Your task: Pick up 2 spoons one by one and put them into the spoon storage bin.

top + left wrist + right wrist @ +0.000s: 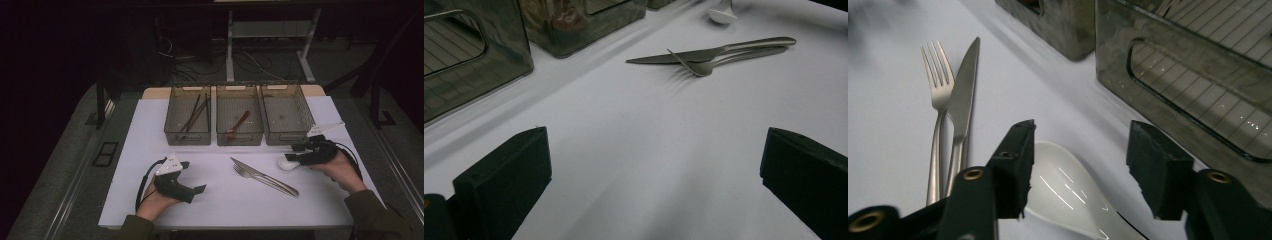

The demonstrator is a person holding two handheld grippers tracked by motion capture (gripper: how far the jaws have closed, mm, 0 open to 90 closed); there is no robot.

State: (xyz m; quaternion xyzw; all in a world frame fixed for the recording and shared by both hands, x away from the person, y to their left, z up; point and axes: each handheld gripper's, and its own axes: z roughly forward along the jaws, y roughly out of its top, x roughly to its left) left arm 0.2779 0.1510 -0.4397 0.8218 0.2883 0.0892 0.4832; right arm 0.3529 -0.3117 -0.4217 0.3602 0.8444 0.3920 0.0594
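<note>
So R gripper (pixel 1078 165) straddles the white spoon (pixel 1068 195) just in front of the rightmost bin (pixel 286 114), jaws half-narrowed w/ a gap on one side, handle running back under it, L gripper (pixel 192 176) wide, empty, farther off.

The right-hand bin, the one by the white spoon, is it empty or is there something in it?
Empty, as far as the high view shows: the right-hand bin has only its bare ribbed floor, while the white spoon lies outside it on the table.
</note>
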